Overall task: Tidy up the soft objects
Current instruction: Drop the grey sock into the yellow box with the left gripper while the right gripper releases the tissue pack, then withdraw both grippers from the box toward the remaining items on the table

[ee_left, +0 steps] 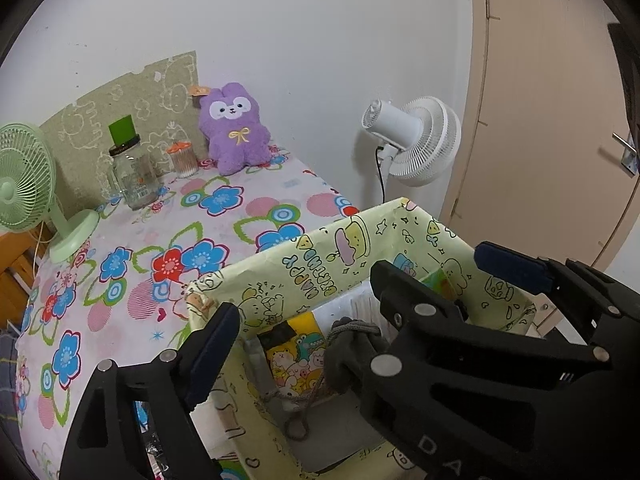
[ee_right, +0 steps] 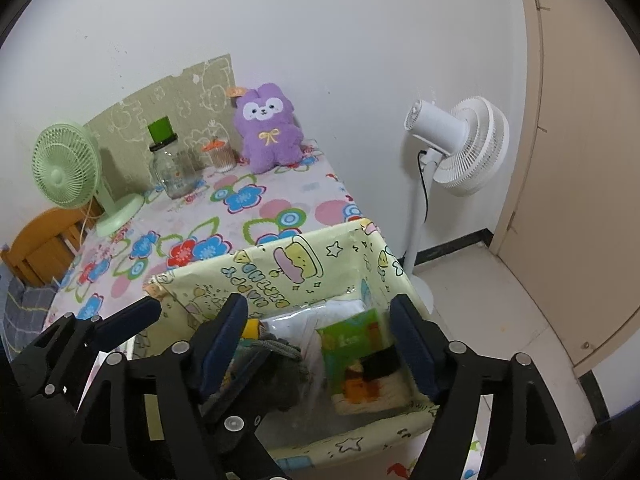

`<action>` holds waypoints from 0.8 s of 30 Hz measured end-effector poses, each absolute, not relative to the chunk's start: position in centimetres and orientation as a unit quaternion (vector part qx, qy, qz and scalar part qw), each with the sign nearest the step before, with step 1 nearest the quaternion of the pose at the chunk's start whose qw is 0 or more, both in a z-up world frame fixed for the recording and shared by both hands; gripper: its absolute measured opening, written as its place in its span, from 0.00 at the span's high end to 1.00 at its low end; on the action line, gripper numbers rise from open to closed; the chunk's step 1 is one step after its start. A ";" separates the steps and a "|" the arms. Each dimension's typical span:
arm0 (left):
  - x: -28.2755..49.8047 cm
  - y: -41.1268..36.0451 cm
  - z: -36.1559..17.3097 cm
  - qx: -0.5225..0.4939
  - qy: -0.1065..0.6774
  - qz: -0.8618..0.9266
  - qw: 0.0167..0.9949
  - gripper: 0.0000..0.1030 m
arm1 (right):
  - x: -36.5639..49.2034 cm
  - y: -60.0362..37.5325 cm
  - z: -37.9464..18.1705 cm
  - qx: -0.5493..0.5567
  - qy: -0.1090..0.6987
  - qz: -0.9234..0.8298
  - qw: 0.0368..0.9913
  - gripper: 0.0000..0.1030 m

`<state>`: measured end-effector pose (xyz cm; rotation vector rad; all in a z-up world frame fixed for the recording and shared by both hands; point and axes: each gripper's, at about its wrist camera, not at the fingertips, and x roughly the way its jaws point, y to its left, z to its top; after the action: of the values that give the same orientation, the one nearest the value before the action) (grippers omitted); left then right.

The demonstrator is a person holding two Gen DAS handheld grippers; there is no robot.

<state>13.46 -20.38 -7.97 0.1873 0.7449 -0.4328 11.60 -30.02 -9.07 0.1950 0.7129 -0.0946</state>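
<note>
A pale yellow cartoon-print box [ee_left: 320,256] [ee_right: 280,272] stands at the near right corner of the flowered table [ee_left: 160,240]. Inside it lies a grey knitted soft thing with a cord [ee_left: 352,348] [ee_right: 280,360], beside a yellow cartoon pack [ee_left: 296,356], a green pack [ee_right: 352,344] and a white pack [ee_right: 320,316]. My left gripper [ee_left: 304,300] and my right gripper [ee_right: 320,304] both hang over the box, interleaved, jaws wide. The grey thing sits between the fingers, with no pad pressing on it. A purple plush rabbit [ee_left: 234,132] [ee_right: 268,128] sits against the far wall.
On the table's far side stand a green desk fan [ee_left: 24,184], a glass jar with a green lid [ee_left: 134,176] and a small orange-lidded jar [ee_left: 184,160]. A white standing fan [ee_right: 460,144] and a beige door [ee_right: 580,160] are to the right, and a wooden chair [ee_right: 40,240] to the left.
</note>
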 end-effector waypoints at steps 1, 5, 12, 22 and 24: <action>13.4 -20.2 -7.9 0.089 0.360 -0.208 0.905 0.14 | 11.4 -29.9 -8.9 0.095 0.347 -0.047 0.932 0.22; 13.0 -19.6 -7.5 0.084 0.357 -0.201 0.908 0.14 | 10.9 -29.3 -8.4 0.096 0.346 -0.047 0.932 0.19; 11.8 -18.3 -6.7 0.079 0.348 -0.204 0.912 0.14 | 9.7 -28.1 -7.5 0.091 0.340 -0.048 0.935 0.17; 10.2 -16.0 -5.5 0.074 0.327 -0.193 0.922 0.08 | 7.8 -26.1 -6.0 0.081 0.321 -0.047 0.943 0.10; 9.9 -15.5 -5.3 0.071 0.324 -0.191 0.924 0.08 | 7.4 -25.6 -5.7 0.078 0.317 -0.046 0.944 0.10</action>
<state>9.88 -15.46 -5.32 0.1467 0.6644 -0.3928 7.41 -25.56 -5.73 0.1591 0.6462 -0.0947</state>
